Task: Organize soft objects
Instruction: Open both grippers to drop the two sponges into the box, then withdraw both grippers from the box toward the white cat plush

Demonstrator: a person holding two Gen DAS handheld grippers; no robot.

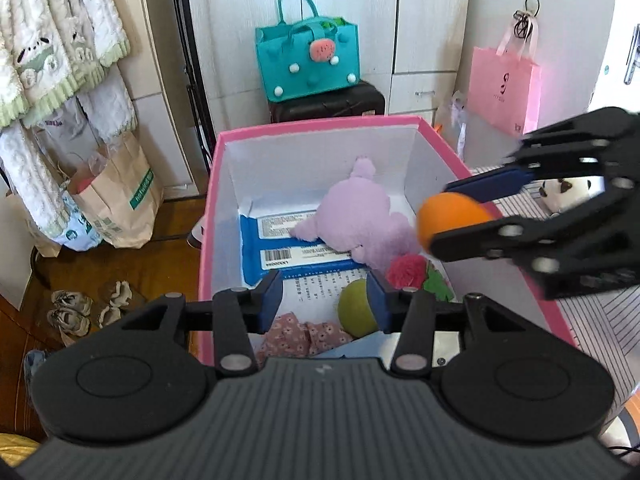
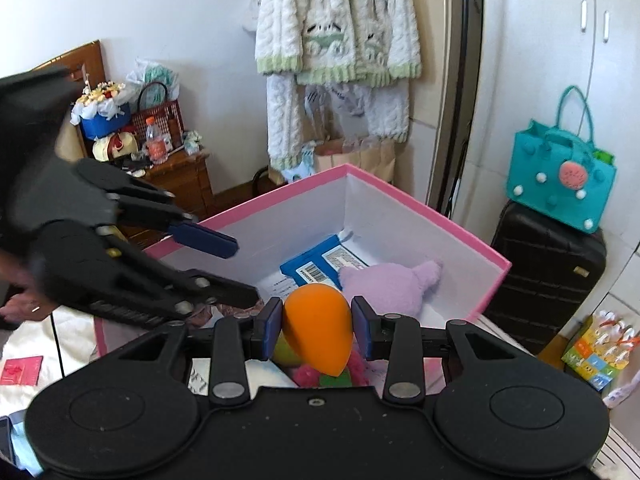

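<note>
A pink box [image 1: 320, 125] with white inside walls holds a purple plush [image 1: 360, 216], a yellow-green ball [image 1: 354, 312], a red pompom flower [image 1: 406, 270], a floral cloth [image 1: 304, 338] and a blue packet [image 1: 276, 256]. My left gripper [image 1: 322, 300] is open and empty above the box's near end. My right gripper [image 2: 316, 326] is shut on an orange egg-shaped sponge [image 2: 318, 326] above the box [image 2: 424, 204]. In the left wrist view the right gripper [image 1: 456, 216] holds the sponge [image 1: 448, 216] over the box's right wall. The left gripper [image 2: 244, 272] shows in the right wrist view.
A teal felt bag [image 1: 308, 60] sits on a black suitcase [image 1: 328, 104] behind the box. A pink paper bag [image 1: 504, 84] hangs at right. Brown paper bags [image 1: 116, 196] and hanging clothes [image 1: 52, 40] stand at left. A panda plush [image 1: 568, 192] lies on the striped bedding [image 1: 600, 320].
</note>
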